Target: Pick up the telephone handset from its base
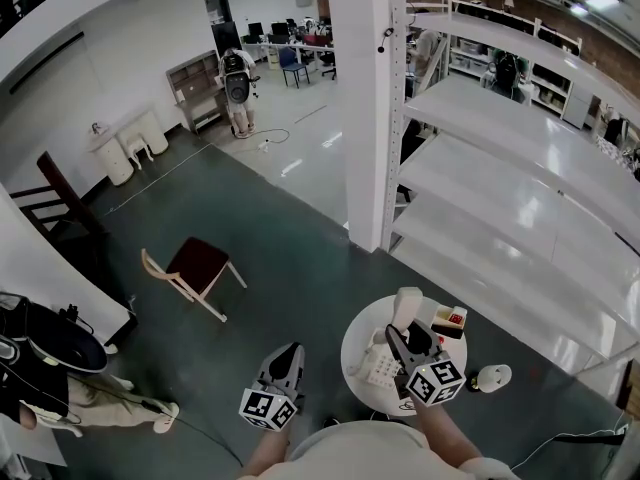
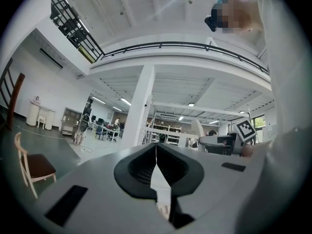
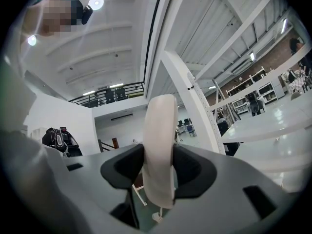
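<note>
Shelving (image 1: 500, 238) just beside table (image 1: 352, 353)

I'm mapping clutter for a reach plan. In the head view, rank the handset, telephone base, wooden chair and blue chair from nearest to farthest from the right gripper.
1. handset: held by the right gripper.
2. telephone base: beside it, on the round table.
3. wooden chair: on the floor, to the left.
4. blue chair: far back in the room.
</note>
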Demonstrator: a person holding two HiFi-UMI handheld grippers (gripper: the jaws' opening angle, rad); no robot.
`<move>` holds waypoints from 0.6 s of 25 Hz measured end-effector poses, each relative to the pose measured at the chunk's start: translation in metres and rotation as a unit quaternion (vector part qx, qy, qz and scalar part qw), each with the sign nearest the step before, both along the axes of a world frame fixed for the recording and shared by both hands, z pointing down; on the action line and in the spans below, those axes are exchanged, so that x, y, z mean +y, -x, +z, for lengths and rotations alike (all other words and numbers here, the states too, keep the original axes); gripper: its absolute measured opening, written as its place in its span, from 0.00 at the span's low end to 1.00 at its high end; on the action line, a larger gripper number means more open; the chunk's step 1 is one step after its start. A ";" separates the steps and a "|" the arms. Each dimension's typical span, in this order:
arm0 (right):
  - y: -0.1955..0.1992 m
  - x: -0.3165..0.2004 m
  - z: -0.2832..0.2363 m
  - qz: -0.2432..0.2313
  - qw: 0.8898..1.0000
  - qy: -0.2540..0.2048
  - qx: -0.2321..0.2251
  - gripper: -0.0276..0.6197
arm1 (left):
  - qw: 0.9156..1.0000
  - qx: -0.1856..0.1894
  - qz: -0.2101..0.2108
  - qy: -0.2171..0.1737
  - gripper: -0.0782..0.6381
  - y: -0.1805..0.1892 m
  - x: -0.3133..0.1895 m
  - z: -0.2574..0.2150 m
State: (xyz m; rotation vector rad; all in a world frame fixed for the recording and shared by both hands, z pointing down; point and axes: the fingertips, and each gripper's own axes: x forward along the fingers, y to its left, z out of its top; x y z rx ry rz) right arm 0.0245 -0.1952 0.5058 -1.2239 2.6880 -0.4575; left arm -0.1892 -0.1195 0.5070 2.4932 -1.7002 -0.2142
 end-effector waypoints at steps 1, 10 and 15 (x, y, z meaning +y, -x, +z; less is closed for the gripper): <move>0.000 0.001 0.000 0.000 1.000 -0.001 0.002 0.35 | 1.000 -0.001 0.000 0.000 0.14 0.000 0.000 0.000; -0.001 0.001 0.004 0.003 1.000 -0.001 -0.001 0.35 | 1.000 0.000 0.000 0.000 0.14 0.000 0.001 0.003; -0.001 0.001 0.001 0.004 1.000 0.002 0.001 0.35 | 1.000 0.000 0.000 0.001 0.14 0.001 0.000 -0.002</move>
